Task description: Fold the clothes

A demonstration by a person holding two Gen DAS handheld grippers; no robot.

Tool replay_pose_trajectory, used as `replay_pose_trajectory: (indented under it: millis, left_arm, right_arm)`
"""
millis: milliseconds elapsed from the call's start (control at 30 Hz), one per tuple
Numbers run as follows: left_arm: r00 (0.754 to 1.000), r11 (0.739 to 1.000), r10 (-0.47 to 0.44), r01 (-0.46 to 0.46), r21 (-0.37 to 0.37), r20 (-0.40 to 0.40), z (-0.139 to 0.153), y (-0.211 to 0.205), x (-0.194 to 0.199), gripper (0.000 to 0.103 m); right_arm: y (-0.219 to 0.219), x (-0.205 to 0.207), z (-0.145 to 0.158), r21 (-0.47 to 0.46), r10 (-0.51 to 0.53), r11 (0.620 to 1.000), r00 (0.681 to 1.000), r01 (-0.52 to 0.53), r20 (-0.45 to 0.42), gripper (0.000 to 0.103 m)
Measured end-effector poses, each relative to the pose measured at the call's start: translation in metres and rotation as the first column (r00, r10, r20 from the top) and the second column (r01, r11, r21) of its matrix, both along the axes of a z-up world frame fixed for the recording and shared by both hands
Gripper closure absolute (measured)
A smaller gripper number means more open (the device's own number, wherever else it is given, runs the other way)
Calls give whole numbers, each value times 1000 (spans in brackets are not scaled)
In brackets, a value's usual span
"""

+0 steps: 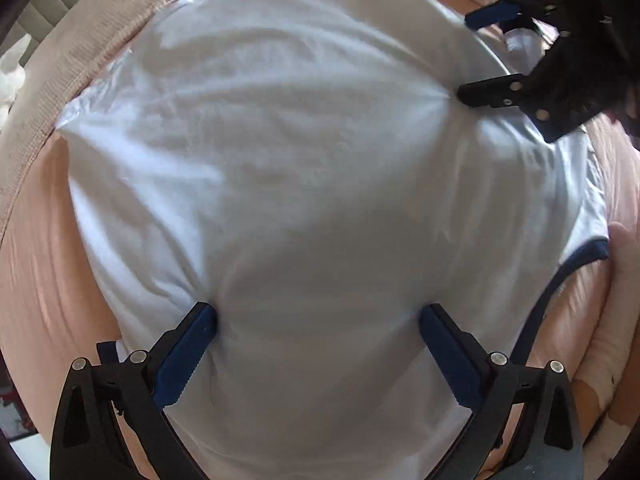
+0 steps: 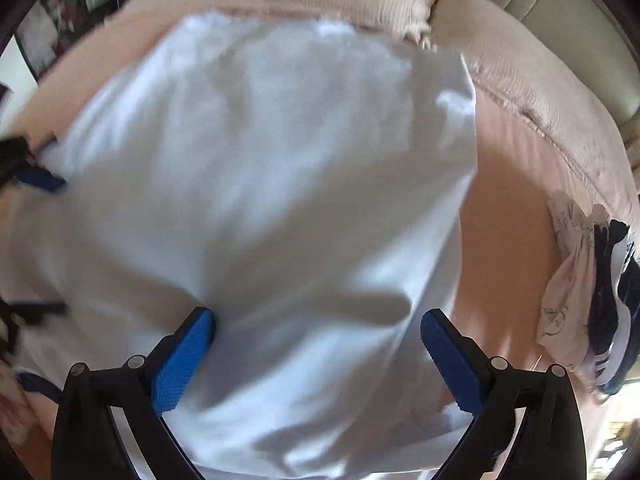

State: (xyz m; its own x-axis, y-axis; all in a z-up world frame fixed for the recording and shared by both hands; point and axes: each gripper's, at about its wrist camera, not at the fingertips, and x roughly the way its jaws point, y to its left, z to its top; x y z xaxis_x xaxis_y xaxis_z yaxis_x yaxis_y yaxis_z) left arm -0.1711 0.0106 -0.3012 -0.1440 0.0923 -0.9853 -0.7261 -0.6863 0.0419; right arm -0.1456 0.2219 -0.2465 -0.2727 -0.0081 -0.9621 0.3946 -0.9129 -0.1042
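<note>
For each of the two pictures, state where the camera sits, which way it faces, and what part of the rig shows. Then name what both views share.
Left wrist: on the left gripper, facing down its open fingers onto the white shirt; the right gripper shows upper right.
Right wrist: on the right gripper, facing the shirt, with folded clothes at right; the left gripper shows at left.
Shared: the shirt, pink bedding, each other's gripper.

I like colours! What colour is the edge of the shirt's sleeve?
Dark navy blue trim, clearest in the left wrist view.
</note>
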Motion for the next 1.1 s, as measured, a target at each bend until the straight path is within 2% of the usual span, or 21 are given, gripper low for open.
replay_pose_trajectory:
  millis: [67, 167, 200, 267, 300, 367, 400, 500, 600, 667, 767, 833, 867, 933, 967, 1033, 1067, 1100]
  left_arm:
    - [999, 999, 20, -21, -26, -33, 9, -19, 5, 0]
    - [991, 991, 117, -112, 72, -72, 26, -39, -1, 0]
    - [986, 985, 145, -137, 103, -76, 29, -36, -7, 0]
    - [984, 982, 161, -151, 113, -76, 30, -8, -24, 0]
    - [984, 984, 160, -153, 89, -75, 28, 4, -30, 0]
    - [991, 989, 125, -128, -67, -58, 12, 20, -30, 0]
    - [992, 986, 119, -122, -117, -33, 7, 20, -25, 0]
    - [988, 978, 151, -145, -151, 24, 11, 9, -25, 0]
    - [989, 973, 104, -79, -218, 102, 11, -3, -21, 0]
    - [991, 973, 86, -62, -220, 103, 20, -4, -23, 0]
    - [997, 992, 77, -75, -98, 17, 42, 16, -31, 0]
    - [998, 998, 65, -65, 6, 5, 41, 38, -34, 0]
    - [999, 999, 42, -43, 25, 20, 32, 48, -32, 0]
    - [998, 999, -18, 20, -29, 57, 9, 62, -26, 0]
    - [998, 999, -29, 31, -42, 55, 8, 60, -24, 0]
    - [997, 998, 14, -9, -68, 74, 15, 47, -27, 0]
    - [997, 992, 47, -39, -116, 66, 16, 38, -28, 0]
    - [997, 990, 66, -59, -129, 51, 20, 31, -27, 0]
  right_arm:
    - [35, -9, 1, -17, -104, 994, 994, 104, 42, 0]
    - [55, -2, 15, -89, -124, 989, 992, 121, -36, 0]
    - [54, 1, 18, -135, -136, 983, 989, 128, -51, 0]
    - [47, 4, 22, -222, -147, 967, 986, 127, -74, 0]
    - [38, 3, 23, -261, -136, 959, 988, 111, -79, 0]
    - [21, 3, 24, -309, -121, 947, 989, 89, -85, 0]
    - [13, 4, 25, -317, -121, 944, 989, 87, -88, 0]
    - [-1, 12, 28, -282, -139, 955, 980, 95, -140, 0]
    - [6, 17, 35, -238, -157, 966, 965, 105, -211, 0]
    - [19, 22, 39, -207, -184, 968, 958, 139, -220, 0]
    - [30, 23, 31, -172, -189, 973, 963, 156, -193, 0]
    - [27, 24, 20, -182, -150, 976, 978, 122, -148, 0]
    - [25, 24, 13, -178, -124, 979, 985, 102, -121, 0]
    - [21, 24, -1, -110, -82, 991, 993, 72, -83, 0]
    - [25, 23, -5, -108, -83, 991, 994, 76, -67, 0]
    - [43, 18, -1, -154, -148, 978, 988, 139, -47, 0]
    - [52, 17, 4, -194, -183, 966, 982, 170, -53, 0]
    - [60, 15, 12, -257, -214, 948, 975, 191, -66, 0]
